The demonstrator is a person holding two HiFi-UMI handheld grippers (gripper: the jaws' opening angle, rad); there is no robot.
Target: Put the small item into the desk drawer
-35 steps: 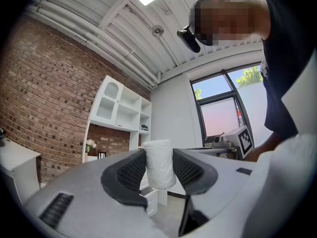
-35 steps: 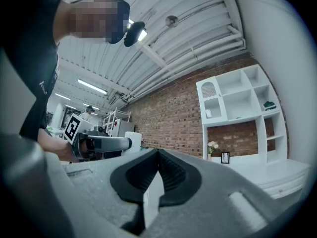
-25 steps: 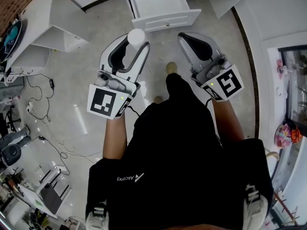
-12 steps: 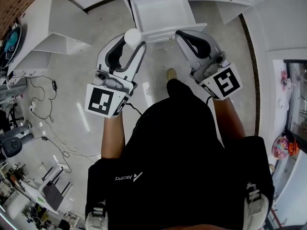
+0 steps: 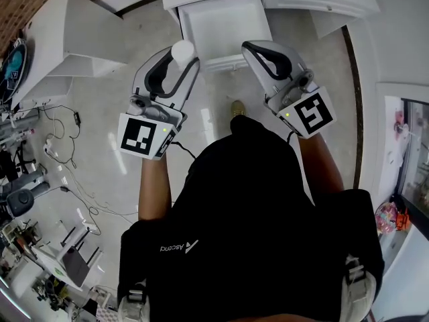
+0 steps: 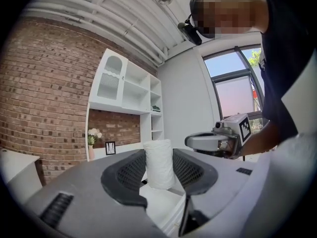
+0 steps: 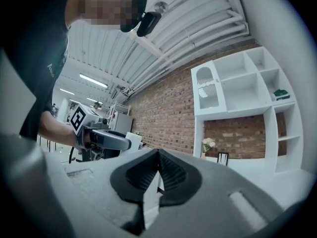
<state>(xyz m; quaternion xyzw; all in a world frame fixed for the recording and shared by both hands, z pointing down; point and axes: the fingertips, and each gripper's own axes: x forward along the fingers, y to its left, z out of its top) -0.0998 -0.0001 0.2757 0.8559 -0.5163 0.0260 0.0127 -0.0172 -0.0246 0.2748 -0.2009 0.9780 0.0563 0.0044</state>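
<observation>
Left gripper clamps small white item beside open drawer; right gripper closed, empty. Best: clear the front edge, lower inside, then release.

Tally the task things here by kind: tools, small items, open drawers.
Tools: 2 (left tool, right tool)
Small items: 1 (white roll, gripped in the left tool)
Open drawers: 1 (desk drawer)
Total: 4
</observation>
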